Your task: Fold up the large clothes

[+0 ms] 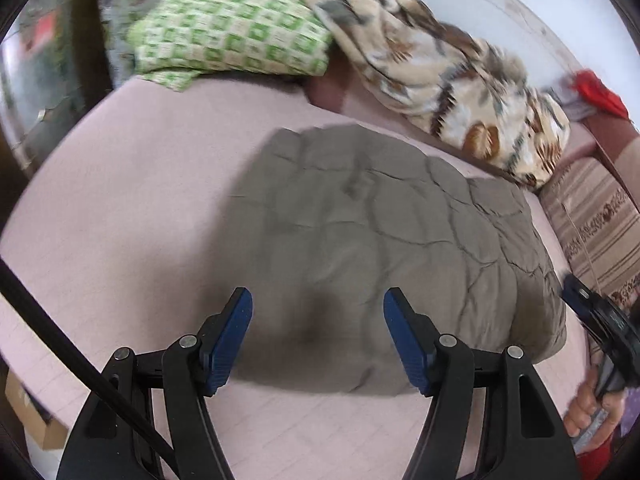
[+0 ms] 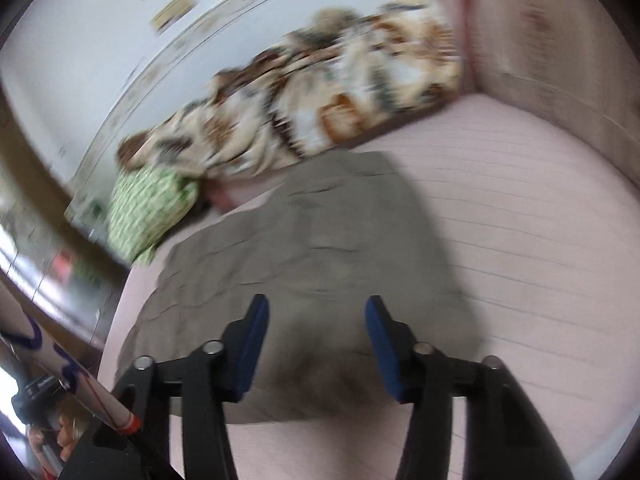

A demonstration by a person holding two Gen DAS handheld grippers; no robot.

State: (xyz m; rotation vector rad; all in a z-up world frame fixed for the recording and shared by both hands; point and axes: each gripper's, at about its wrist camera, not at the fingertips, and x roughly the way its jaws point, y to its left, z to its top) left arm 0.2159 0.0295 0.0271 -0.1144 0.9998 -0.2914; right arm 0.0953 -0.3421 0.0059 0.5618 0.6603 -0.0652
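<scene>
Grey garment (image 1: 384, 240): folded flat on pink bed (image 1: 120, 200).
Left gripper (image 1: 318, 340): jaws apart, empty.
Right gripper (image 2: 316, 344): jaws apart, empty.
Tip: square edges before next fold.

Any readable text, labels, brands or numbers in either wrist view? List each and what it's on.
None can be read.
Framed pieces on the wall: blurred, no text legible.
Purple marks on the person's sleeve: a pattern or lettering, cannot tell which.
Cardboard box: no print visible.
Small display on the right gripper: too small to read.
Grey quilted garment: no label showing.
</scene>
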